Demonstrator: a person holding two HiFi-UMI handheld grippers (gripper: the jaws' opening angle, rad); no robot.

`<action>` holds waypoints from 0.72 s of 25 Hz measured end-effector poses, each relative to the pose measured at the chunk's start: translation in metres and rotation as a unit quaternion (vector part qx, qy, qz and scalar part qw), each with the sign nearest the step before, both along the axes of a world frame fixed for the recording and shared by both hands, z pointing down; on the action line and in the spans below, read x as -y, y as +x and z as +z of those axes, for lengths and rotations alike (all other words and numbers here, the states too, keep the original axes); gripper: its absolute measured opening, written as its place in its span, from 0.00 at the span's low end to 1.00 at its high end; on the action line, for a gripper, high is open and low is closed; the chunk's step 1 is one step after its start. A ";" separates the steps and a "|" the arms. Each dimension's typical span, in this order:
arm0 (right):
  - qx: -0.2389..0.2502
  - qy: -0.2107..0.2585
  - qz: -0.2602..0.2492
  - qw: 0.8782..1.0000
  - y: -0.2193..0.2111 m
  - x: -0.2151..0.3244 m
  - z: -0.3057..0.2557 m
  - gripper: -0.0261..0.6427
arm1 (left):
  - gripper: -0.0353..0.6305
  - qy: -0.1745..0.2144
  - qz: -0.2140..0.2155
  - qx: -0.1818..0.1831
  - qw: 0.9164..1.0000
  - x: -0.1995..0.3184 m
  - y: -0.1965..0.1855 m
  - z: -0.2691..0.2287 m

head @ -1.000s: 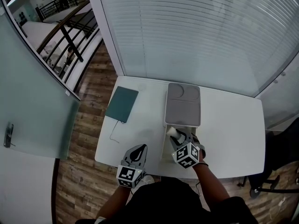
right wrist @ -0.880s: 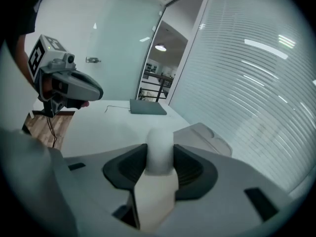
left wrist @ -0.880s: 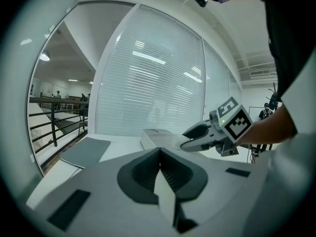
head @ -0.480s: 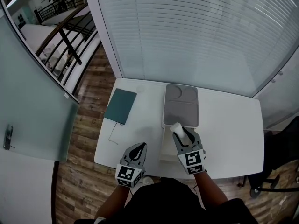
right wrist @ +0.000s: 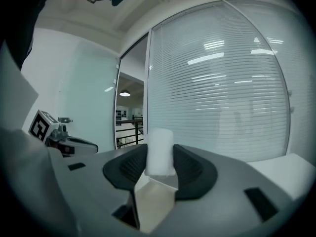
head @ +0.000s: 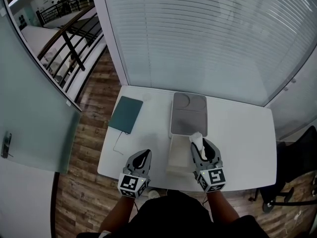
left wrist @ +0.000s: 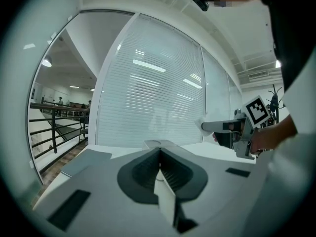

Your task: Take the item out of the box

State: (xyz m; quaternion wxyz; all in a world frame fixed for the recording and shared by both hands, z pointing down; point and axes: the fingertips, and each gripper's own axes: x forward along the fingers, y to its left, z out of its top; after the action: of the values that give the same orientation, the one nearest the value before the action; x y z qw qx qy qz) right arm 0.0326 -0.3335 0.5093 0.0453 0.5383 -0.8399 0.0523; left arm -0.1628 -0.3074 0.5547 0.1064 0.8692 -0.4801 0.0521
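Observation:
My right gripper (head: 203, 146) is shut on a white cylindrical item (head: 196, 138) and holds it just above the right side of the open white box (head: 177, 157). The box's grey lid (head: 188, 114) lies flat behind it. In the right gripper view the white item (right wrist: 159, 148) stands upright between the dark pads, with the right gripper (right wrist: 159, 165) raised off the table. My left gripper (head: 142, 157) hovers at the table's front edge, left of the box. Its jaws meet with nothing between them in the left gripper view (left wrist: 159, 165), where the right gripper (left wrist: 232, 128) shows with the item.
A teal notebook (head: 125, 114) lies at the table's back left, with a thin cable (head: 119, 144) beside it. The white table (head: 242, 138) stands against a blind-covered window. Wooden floor and a glass partition lie to the left; a chair base (head: 277, 200) is at the right.
The right gripper has risen out of the box with the white item and shifted to the right. The left gripper has stayed by the front edge.

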 end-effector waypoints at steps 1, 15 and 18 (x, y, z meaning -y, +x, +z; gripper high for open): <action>0.008 0.008 0.005 1.000 0.002 -0.001 -0.005 0.30 | 0.07 0.000 0.000 -0.001 1.000 0.000 0.000 0.000; 0.069 0.089 0.025 0.993 0.015 -0.013 -0.057 0.29 | 0.07 -0.002 0.024 0.002 1.000 -0.005 0.017 -0.002; 0.062 0.093 0.030 0.993 0.017 -0.013 -0.058 0.29 | 0.07 -0.002 0.026 0.000 1.000 -0.005 0.020 -0.002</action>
State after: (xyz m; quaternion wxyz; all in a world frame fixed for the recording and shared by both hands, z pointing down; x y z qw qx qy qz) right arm 0.0494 -0.3206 0.4515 -0.0590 0.5605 -0.8260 0.0090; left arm -0.1432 -0.3027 0.5530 0.1062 0.8812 -0.4573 0.0559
